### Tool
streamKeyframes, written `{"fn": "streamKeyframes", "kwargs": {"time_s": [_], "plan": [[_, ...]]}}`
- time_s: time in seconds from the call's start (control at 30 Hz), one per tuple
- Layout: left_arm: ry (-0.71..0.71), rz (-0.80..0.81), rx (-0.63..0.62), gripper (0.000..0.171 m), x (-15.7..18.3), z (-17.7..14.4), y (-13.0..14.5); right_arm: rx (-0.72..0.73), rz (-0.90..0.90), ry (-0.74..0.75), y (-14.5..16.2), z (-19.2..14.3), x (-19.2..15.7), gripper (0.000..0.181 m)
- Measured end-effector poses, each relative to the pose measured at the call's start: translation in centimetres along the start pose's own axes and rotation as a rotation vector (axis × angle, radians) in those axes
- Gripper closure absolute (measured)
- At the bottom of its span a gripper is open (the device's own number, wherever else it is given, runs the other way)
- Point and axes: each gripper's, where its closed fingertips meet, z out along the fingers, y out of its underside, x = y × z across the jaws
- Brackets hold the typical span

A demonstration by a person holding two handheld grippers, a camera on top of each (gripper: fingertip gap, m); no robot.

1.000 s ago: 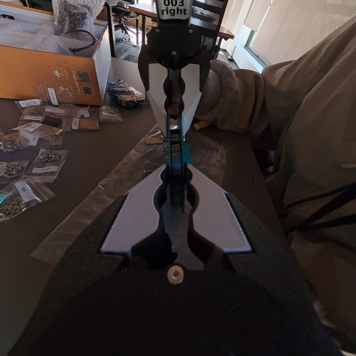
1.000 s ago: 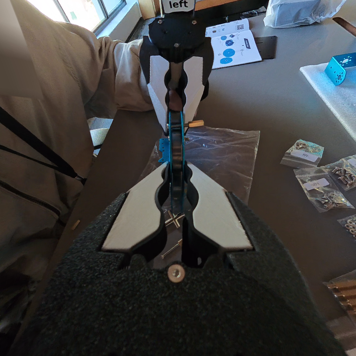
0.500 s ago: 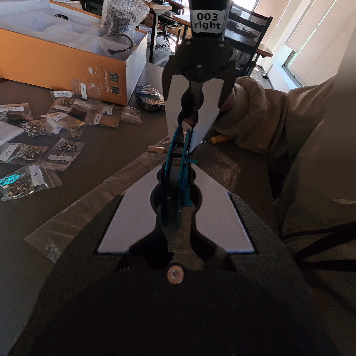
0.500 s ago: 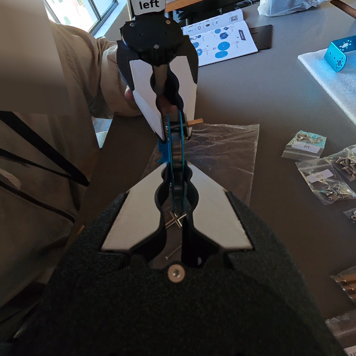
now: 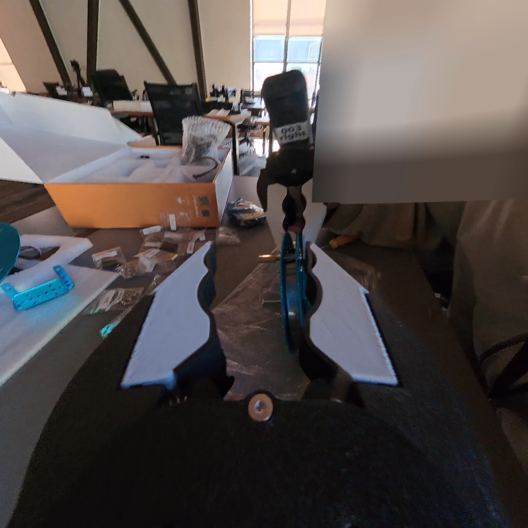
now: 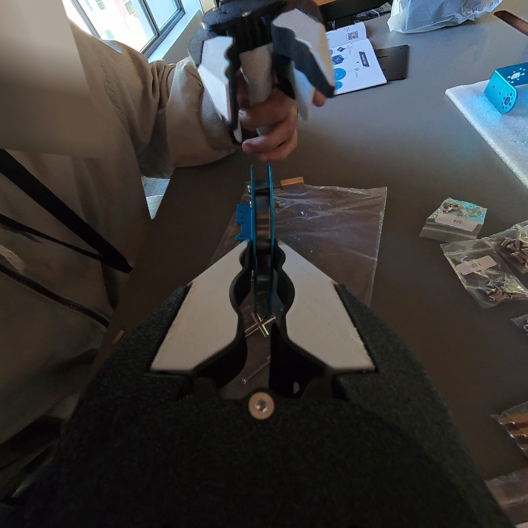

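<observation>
The right gripper [image 6: 261, 251] pinches the blue disc assembly [image 6: 261, 228] edge-on, holding it upright above the clear plastic bag [image 6: 328, 217]. The left gripper [image 5: 260, 257] stands spread wide, its right finger [image 5: 343, 308] just beside the assembly, gripping nothing.

The left gripper [image 5: 260, 288] stands with its jaws wide apart. A teal wheel [image 5: 294, 288] stands on edge just inside its right finger [image 5: 343, 314], over a clear plastic bag [image 5: 257, 323] on the table [image 5: 400, 285]. Beyond, the right gripper [image 5: 293, 225] pinches the wheel's far rim. An orange box [image 5: 137, 203], small parts bags [image 5: 134, 257] and a blue bracket [image 5: 40, 291] lie left.
</observation>
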Motion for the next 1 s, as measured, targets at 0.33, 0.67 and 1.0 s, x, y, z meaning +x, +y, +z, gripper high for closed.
{"fn": "streamKeyframes", "kwargs": {"time_s": [0.33,0.67,1.0], "plan": [[-0.165,0.053,-0.003,0.106,-2.5,0.1,0.7,0.001,-0.005,-0.006,0.0,0.1,-0.2,0.17],[-0.219,0.074,-0.105,0.1,-3.5,0.0,2.0,0.003,-0.001,-0.011,0.0,0.1,-0.3,0.17],[-0.237,0.051,-0.174,0.132,-1.9,0.8,2.7,0.011,0.011,-0.015,0.0,0.1,-0.2,0.17]]}}
